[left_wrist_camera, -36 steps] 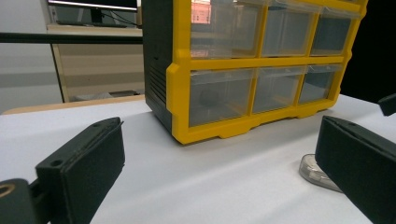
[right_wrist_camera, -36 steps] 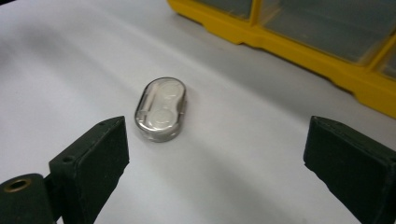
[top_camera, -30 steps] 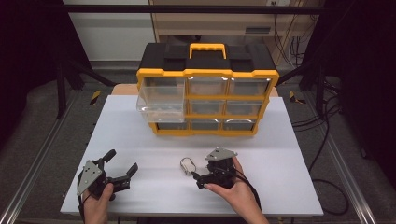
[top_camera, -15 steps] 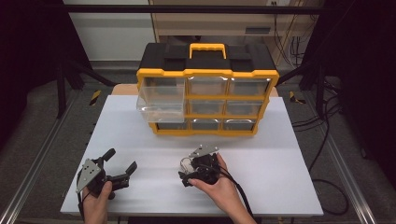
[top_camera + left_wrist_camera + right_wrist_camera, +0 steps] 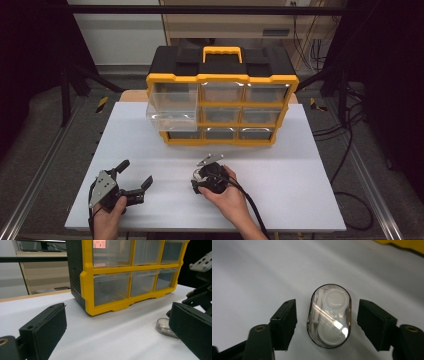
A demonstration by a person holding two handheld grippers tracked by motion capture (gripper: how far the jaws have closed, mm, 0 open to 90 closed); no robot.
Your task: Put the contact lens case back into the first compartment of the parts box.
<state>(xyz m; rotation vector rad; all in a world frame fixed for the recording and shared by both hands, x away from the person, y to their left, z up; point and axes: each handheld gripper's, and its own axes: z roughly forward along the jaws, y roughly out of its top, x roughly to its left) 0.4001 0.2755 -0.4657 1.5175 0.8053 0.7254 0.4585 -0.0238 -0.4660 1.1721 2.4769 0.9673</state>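
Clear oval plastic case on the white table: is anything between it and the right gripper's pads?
Nothing visible. In the right gripper view the clear oval plastic case lies flat on the white table, between the pads of the right gripper, whose jaws have just been closing. A bare gap remains on each side; the pads do not touch it yet.

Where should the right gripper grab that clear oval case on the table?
Grip the clear oval case across its two long, straight sides, coming from above. It lies flat, and the right gripper has just been closing around it, pads not yet touching.
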